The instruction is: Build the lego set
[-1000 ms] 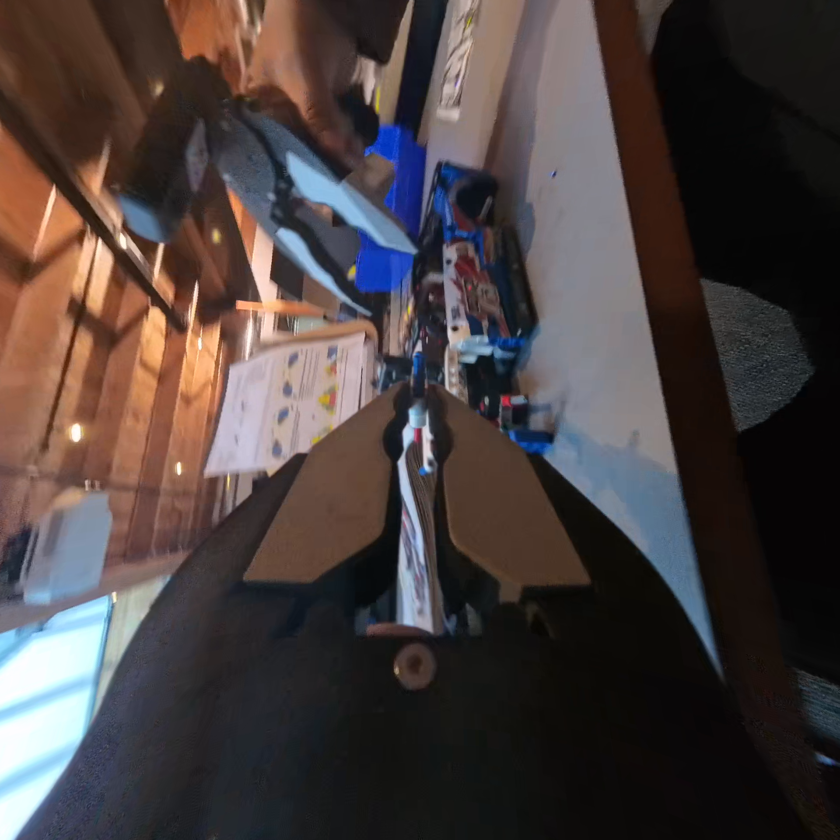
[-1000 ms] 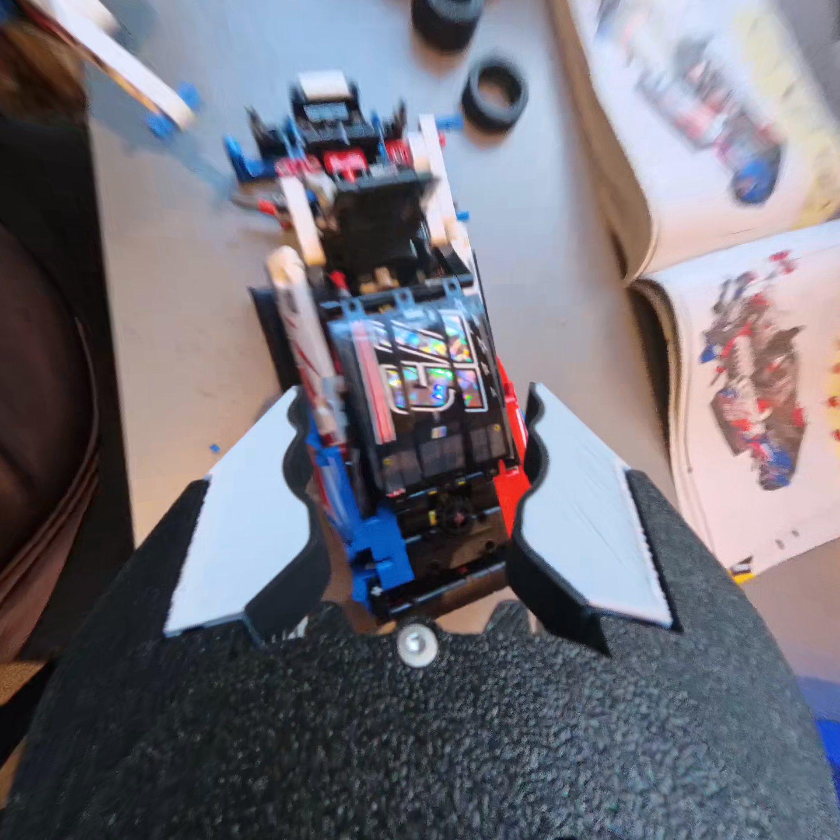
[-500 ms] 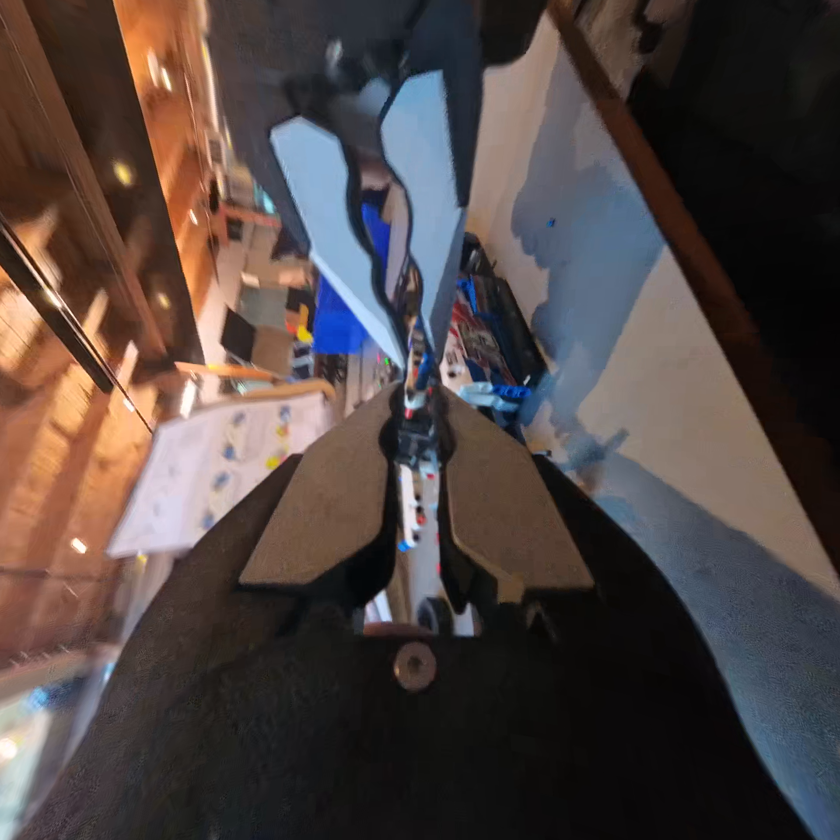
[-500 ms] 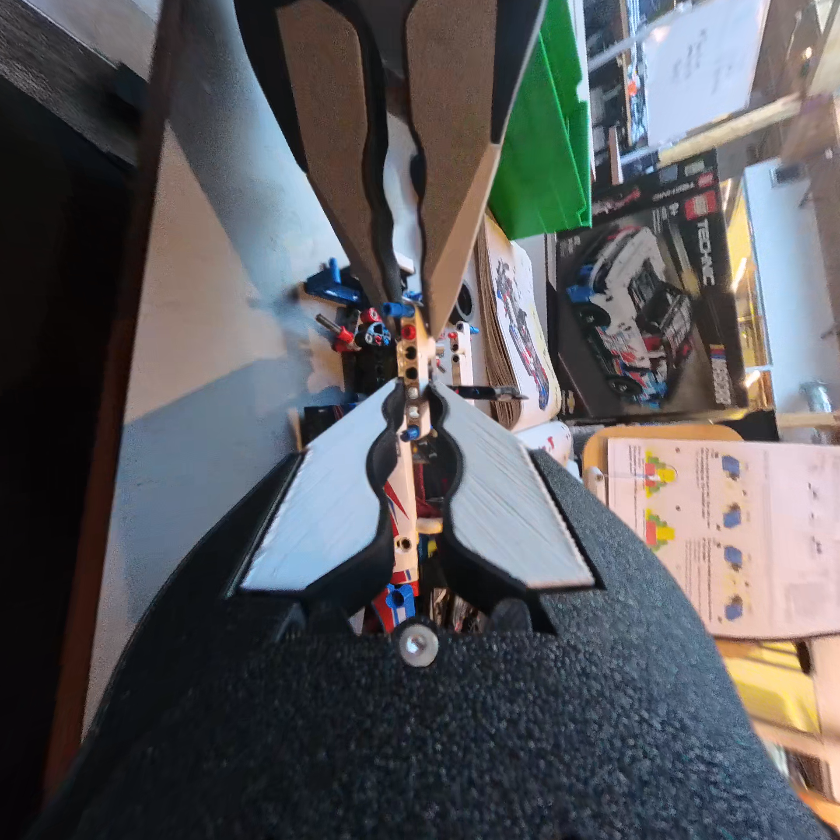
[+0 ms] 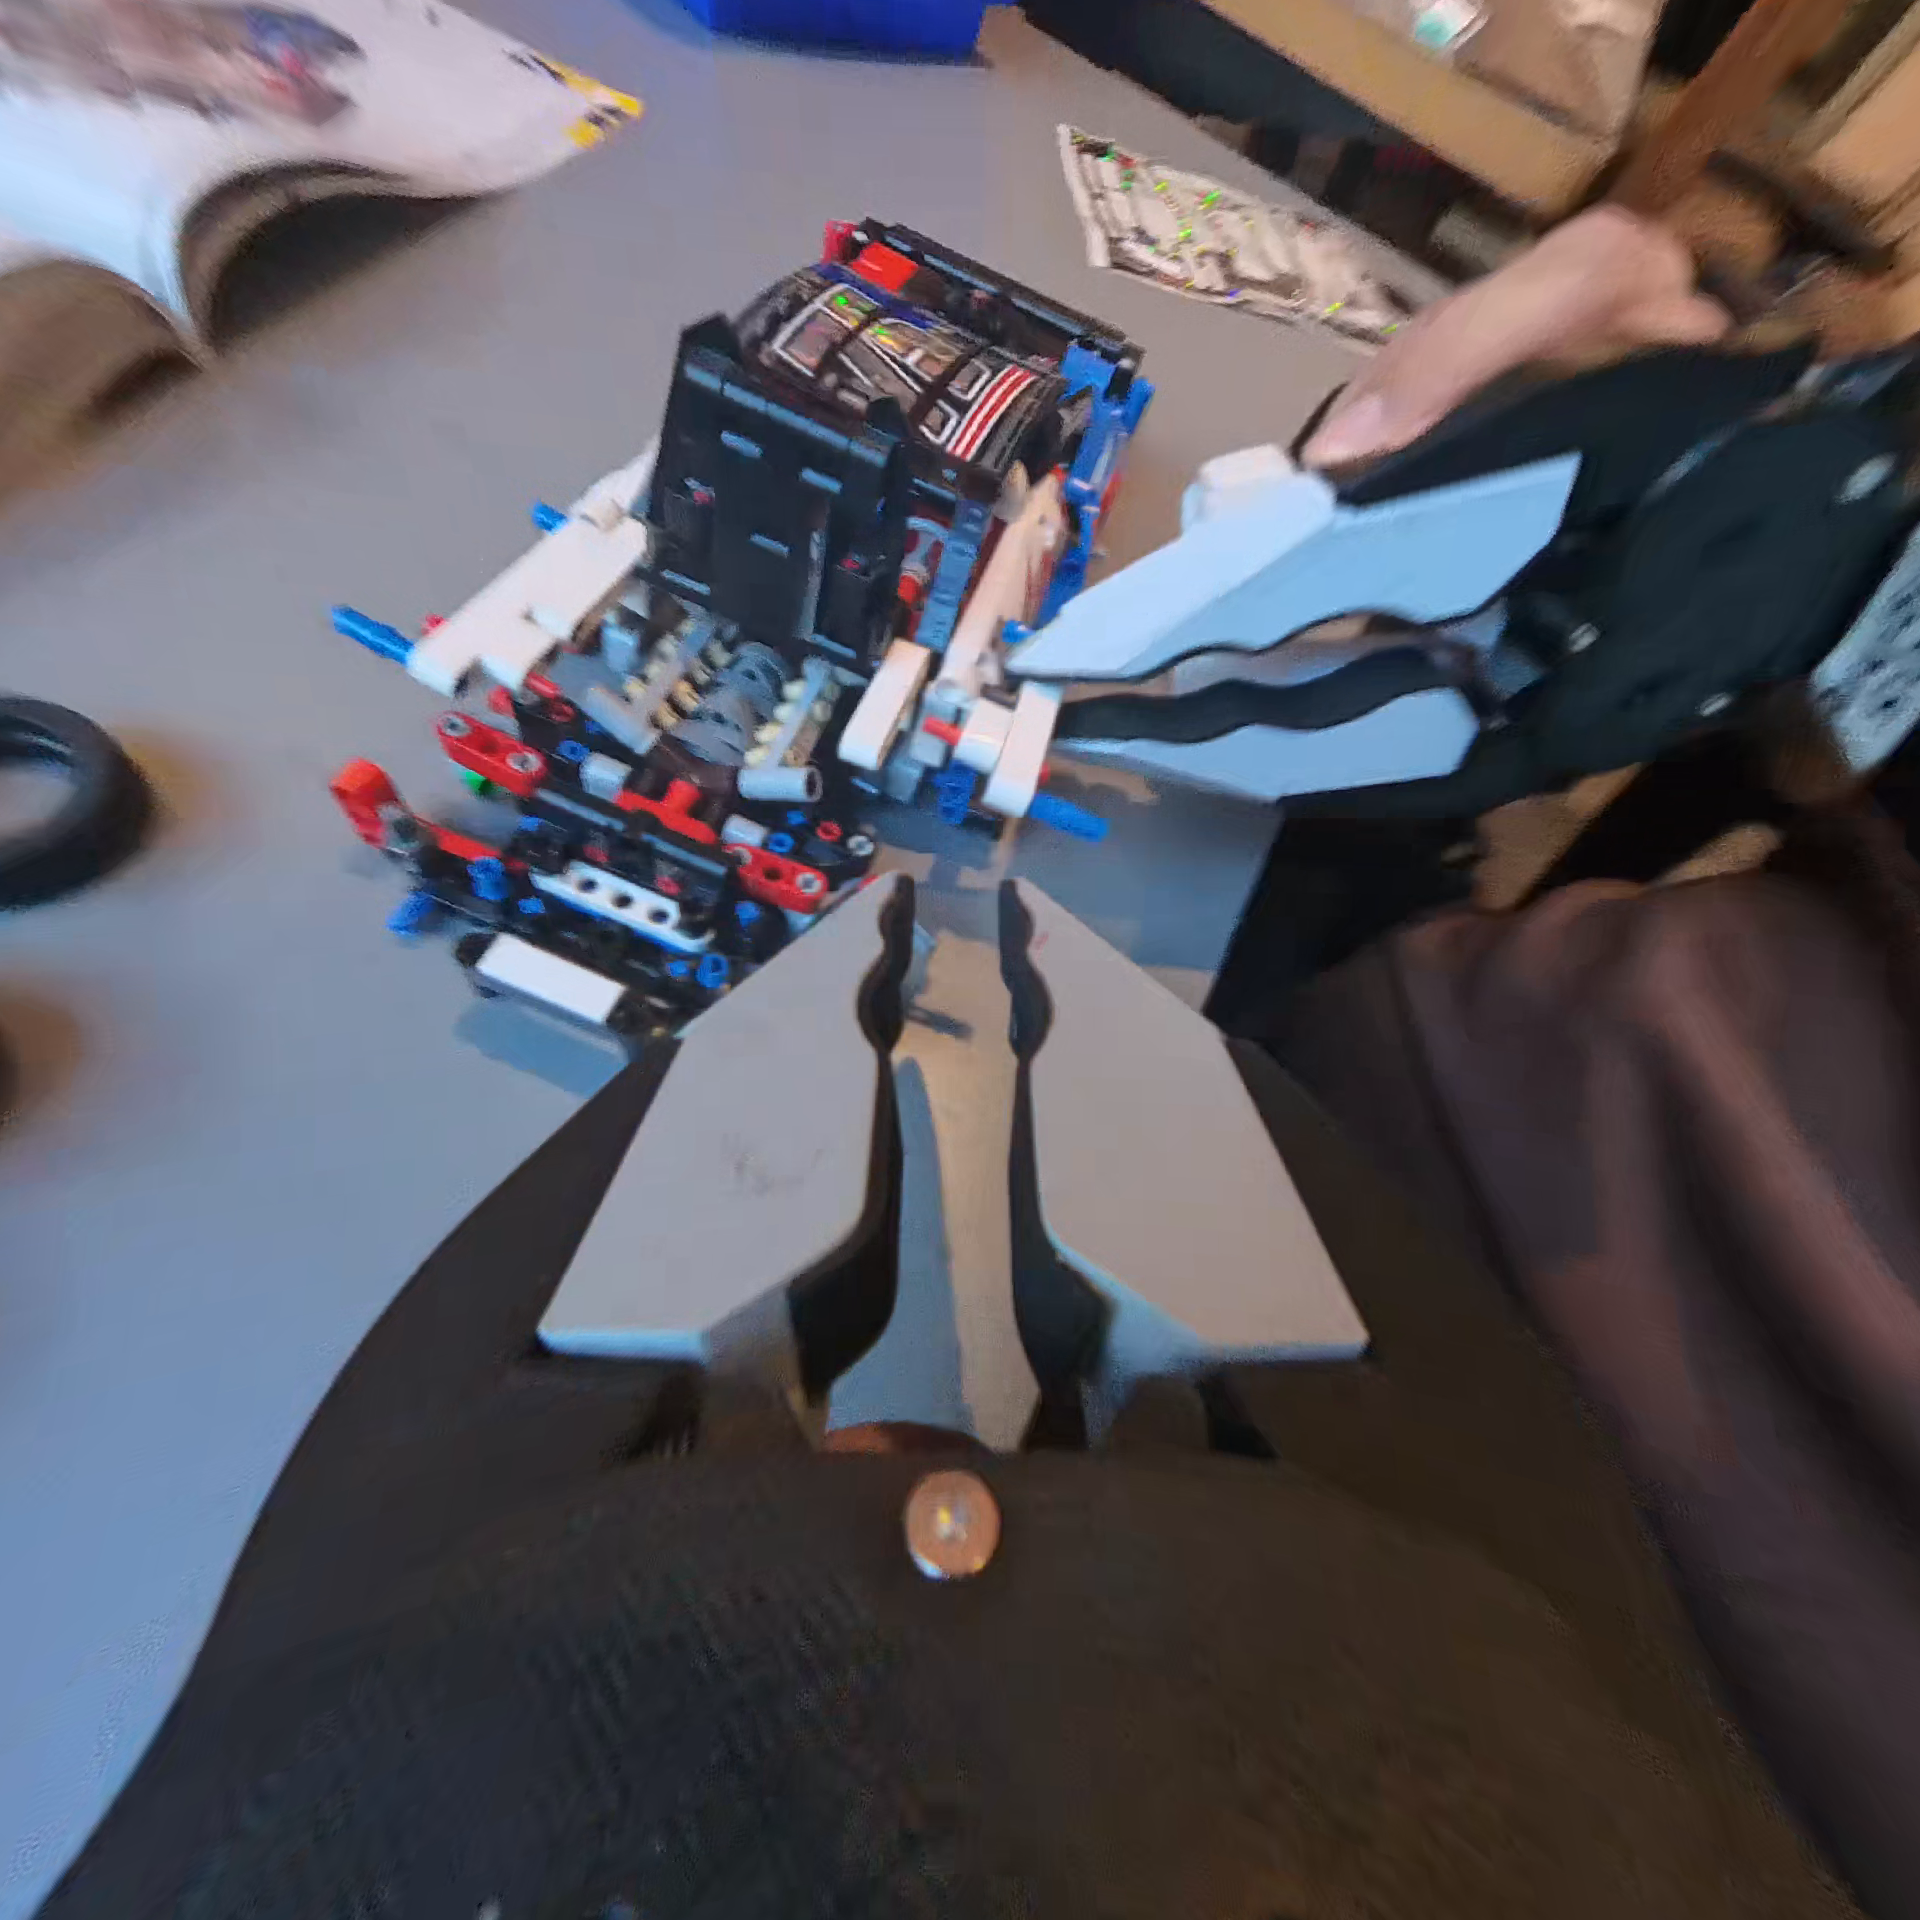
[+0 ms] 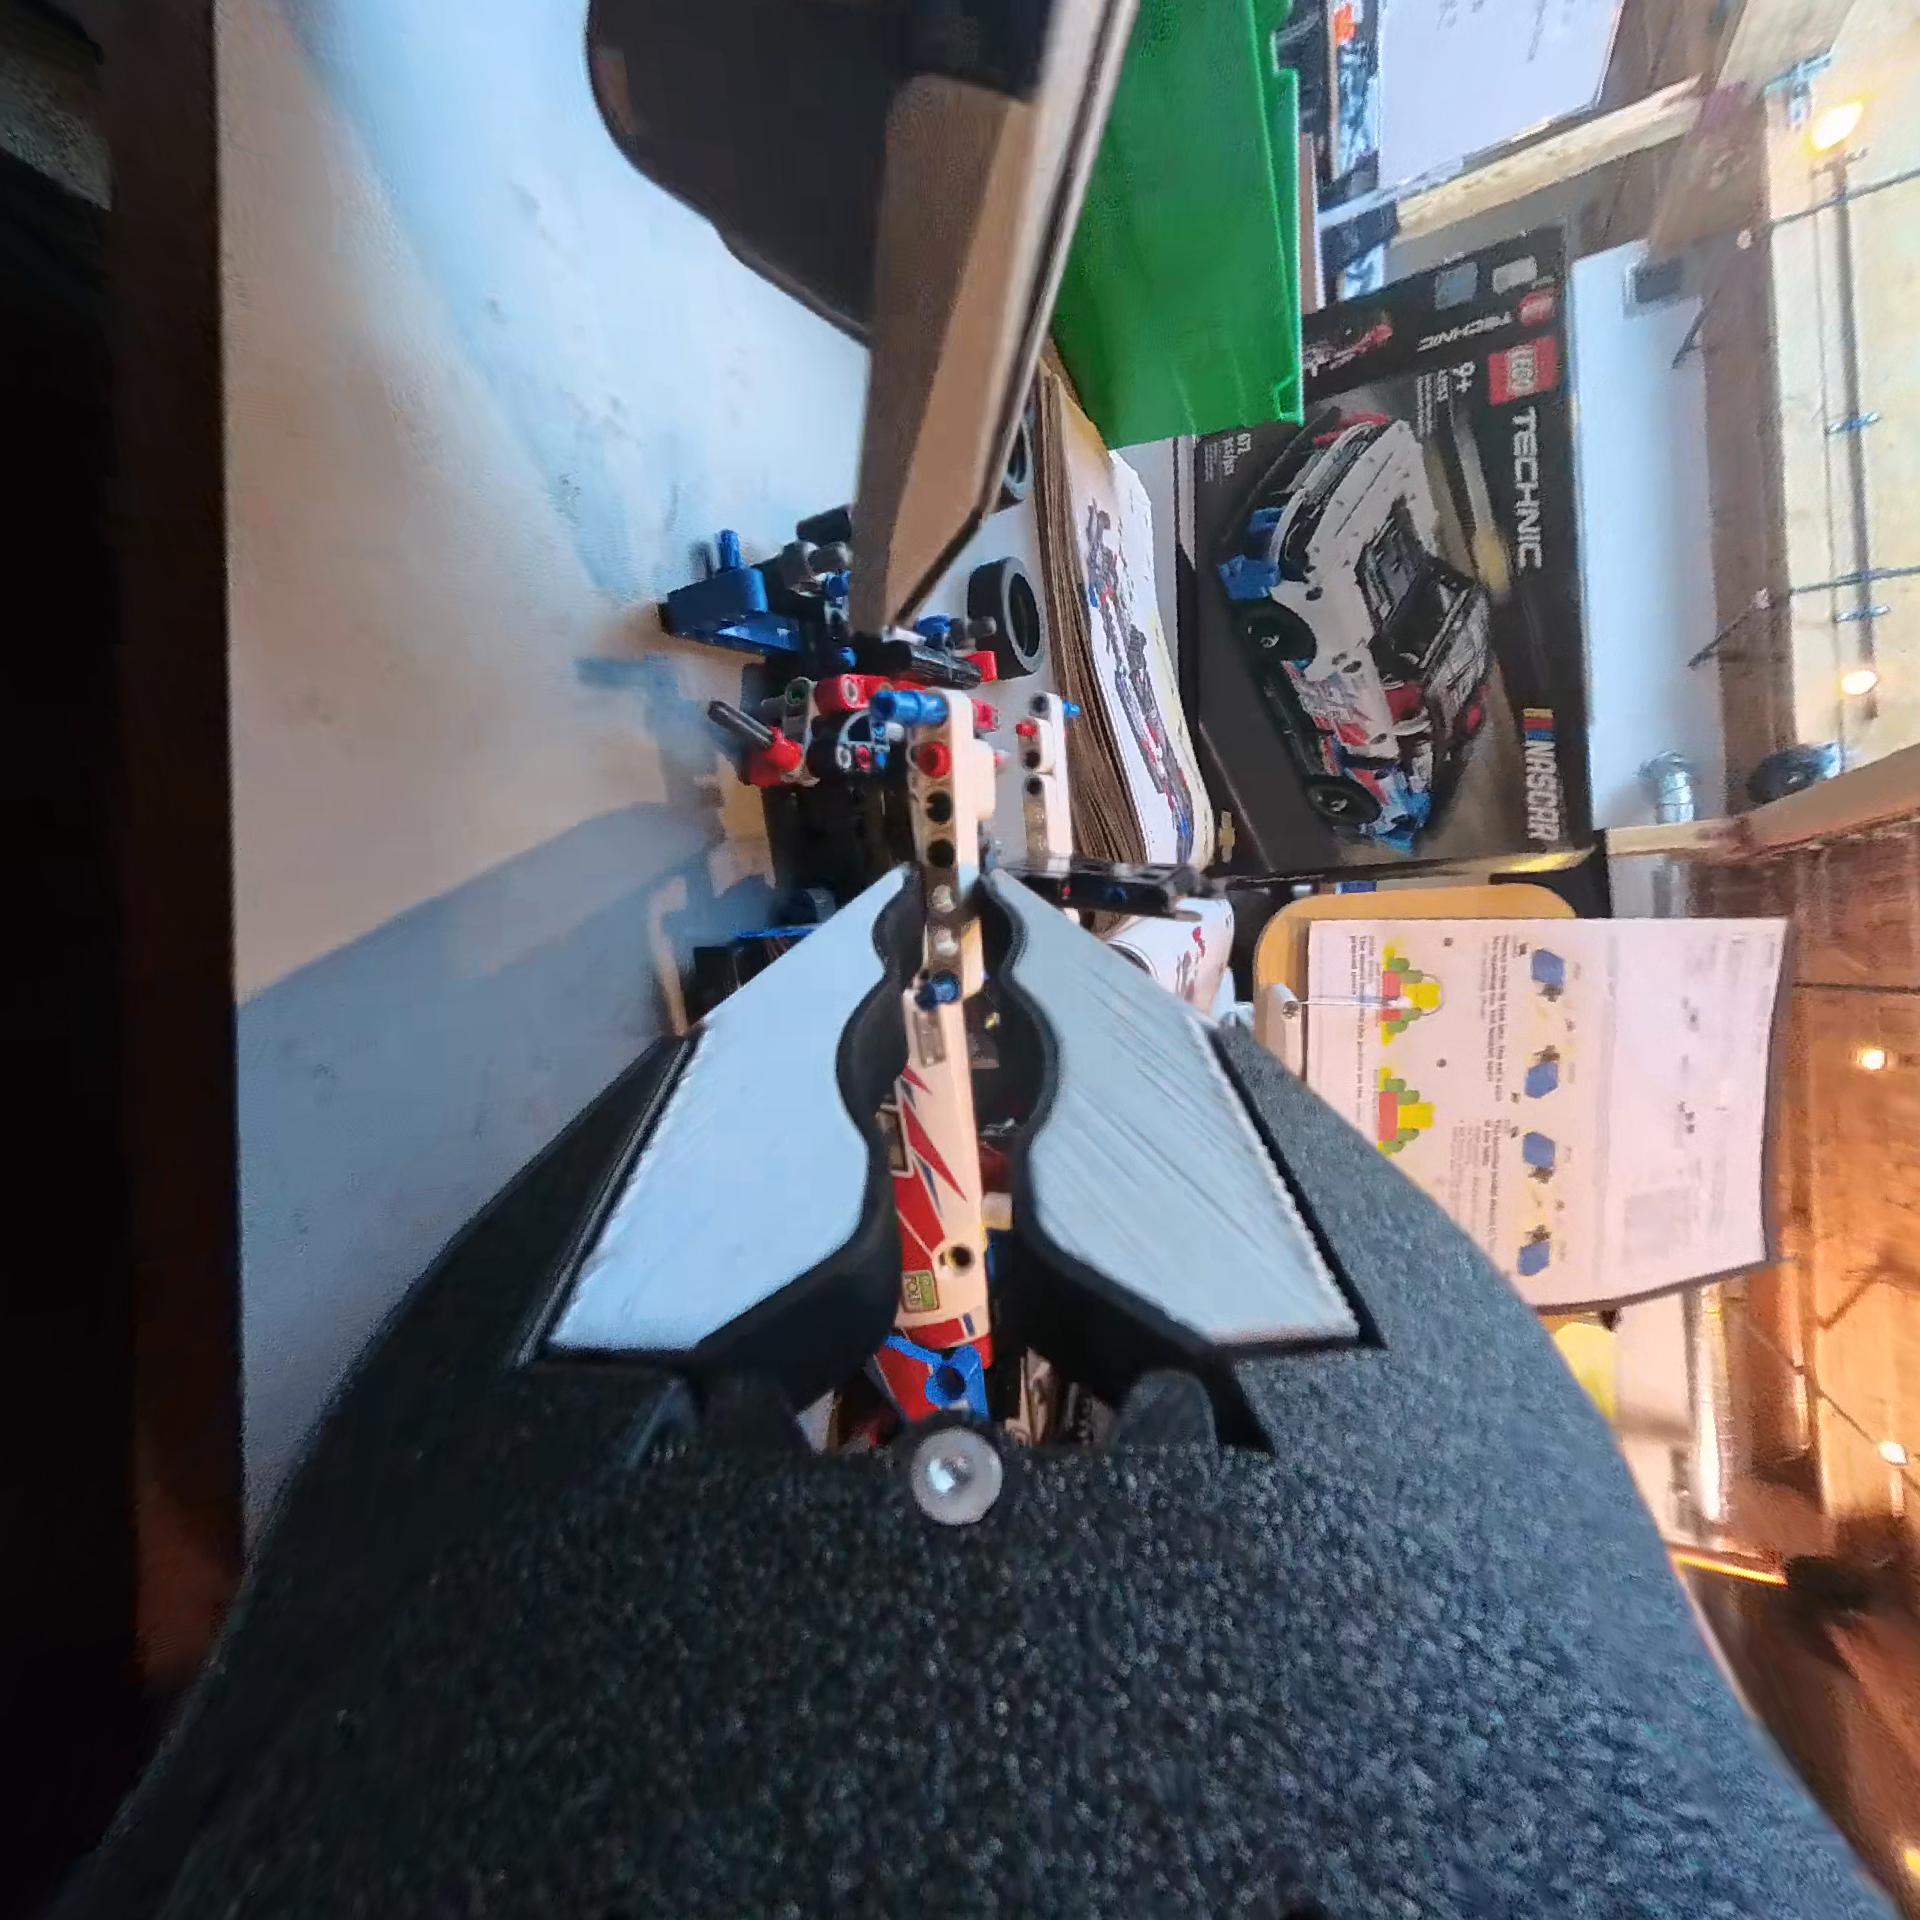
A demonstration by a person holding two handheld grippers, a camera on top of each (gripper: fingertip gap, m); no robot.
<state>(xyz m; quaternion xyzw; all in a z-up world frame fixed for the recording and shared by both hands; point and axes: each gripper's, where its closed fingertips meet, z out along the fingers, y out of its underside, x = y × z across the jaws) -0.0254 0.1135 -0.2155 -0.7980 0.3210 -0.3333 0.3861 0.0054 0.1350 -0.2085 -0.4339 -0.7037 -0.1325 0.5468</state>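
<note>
The part-built lego car, black, white, blue and red, stands on the grey table. My left gripper is just in front of the car, slightly open and empty, with bare table showing between its fingers. My right gripper reaches in from the right and is shut on the car's white side panel, which bears a red and blue sticker. In the right wrist view the right gripper clamps that panel edge-on. The left gripper shows there beyond the car.
An open instruction book lies at the far left and a black tyre at the left edge. A sticker sheet lies behind the car. A lego box, a green bin and a printed sheet stand beyond. A person's hand holds the right gripper. Spacing between my two grippers at the tips: around 5 centimetres.
My left gripper let go of the white panel, opened a little and pulled back from the car. My right gripper, wide open around the car a second ago, has shut on the side panel.
</note>
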